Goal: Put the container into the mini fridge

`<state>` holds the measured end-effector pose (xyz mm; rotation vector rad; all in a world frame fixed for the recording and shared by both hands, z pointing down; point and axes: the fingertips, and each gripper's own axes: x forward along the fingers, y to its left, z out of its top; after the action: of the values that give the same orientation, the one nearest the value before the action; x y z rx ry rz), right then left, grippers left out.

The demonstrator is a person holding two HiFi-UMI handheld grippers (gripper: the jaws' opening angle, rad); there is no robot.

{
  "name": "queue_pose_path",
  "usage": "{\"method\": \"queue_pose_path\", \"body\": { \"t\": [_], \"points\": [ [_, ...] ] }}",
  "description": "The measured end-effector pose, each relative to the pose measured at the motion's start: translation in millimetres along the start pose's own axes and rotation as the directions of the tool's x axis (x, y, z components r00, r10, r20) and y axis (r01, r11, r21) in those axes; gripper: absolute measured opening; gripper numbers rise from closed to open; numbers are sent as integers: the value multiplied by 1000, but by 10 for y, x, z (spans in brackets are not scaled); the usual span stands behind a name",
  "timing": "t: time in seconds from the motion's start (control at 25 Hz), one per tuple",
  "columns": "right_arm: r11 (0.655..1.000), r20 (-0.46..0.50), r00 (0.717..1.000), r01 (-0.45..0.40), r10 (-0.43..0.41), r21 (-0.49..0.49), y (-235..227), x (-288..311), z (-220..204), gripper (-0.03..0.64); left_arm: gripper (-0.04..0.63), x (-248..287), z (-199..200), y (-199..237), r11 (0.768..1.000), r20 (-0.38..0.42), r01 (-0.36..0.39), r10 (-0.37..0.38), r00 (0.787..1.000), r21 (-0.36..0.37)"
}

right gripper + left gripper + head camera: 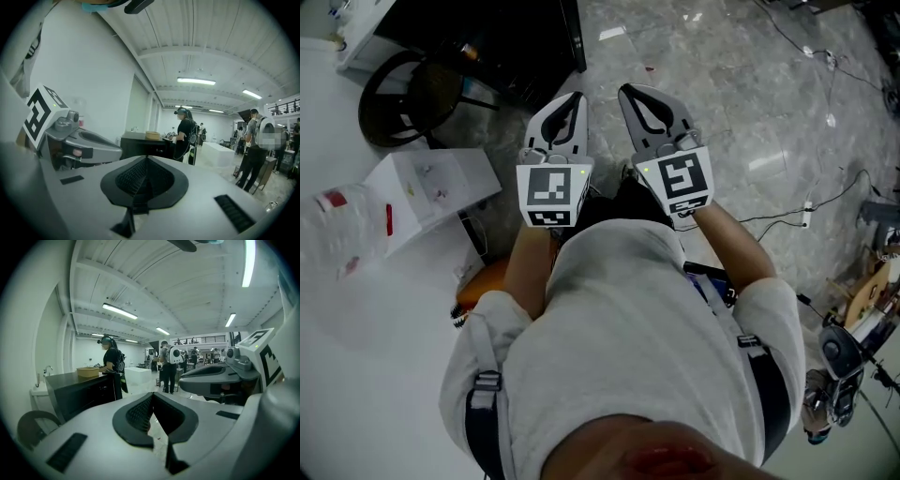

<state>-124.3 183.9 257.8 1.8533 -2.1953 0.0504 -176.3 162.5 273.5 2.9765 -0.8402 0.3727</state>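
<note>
Fingers (pixel 136 414) of left gripper (pixel 574 101) together, empty; right gripper (pixel 630 96) likewise. Container not in view: weight, stiffness, hold point unjudgeable.

The right hand-held gripper (pixel 146 160), jaws together, faces a dark counter (pixel 140 146).

A glossy grey stone floor (pixel 750 122) spreads from twelve to three o'clock of the head view, with cables (pixel 807 214) at three, a black round chair (pixel 422 94) at ten and a white tabletop (pixel 356 375) at eight, while strip lights (pixel 119 311) line a white beamed ceiling (pixel 187 296) above a black counter (pixel 79 390).
</note>
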Motion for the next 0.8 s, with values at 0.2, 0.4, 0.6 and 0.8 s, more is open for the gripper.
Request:
{"method": "queue_pose_path", "body": {
  "t": [0.2, 0.4, 0.6, 0.8],
  "points": [
    [999, 2, 999, -32, 32, -6, -191, 315, 28, 40, 12, 285, 18, 241, 999, -19, -34, 35, 999, 18],
    [995, 29, 994, -100, 101, -16, -413, 799, 116, 40, 12, 697, 121, 618, 995, -32, -91, 93, 995, 34],
    [982, 60, 980, -186, 188, -39, -686, 1219, 254, 40, 12, 1152, 227, 907, 988, -62, -147, 149, 987, 48],
    [962, 70, 960, -267, 270, -49, -1052, 1531, 301, 40, 12, 1600, 361, 1083, 975, -95, -210, 216, 972, 65]
  ]
}}
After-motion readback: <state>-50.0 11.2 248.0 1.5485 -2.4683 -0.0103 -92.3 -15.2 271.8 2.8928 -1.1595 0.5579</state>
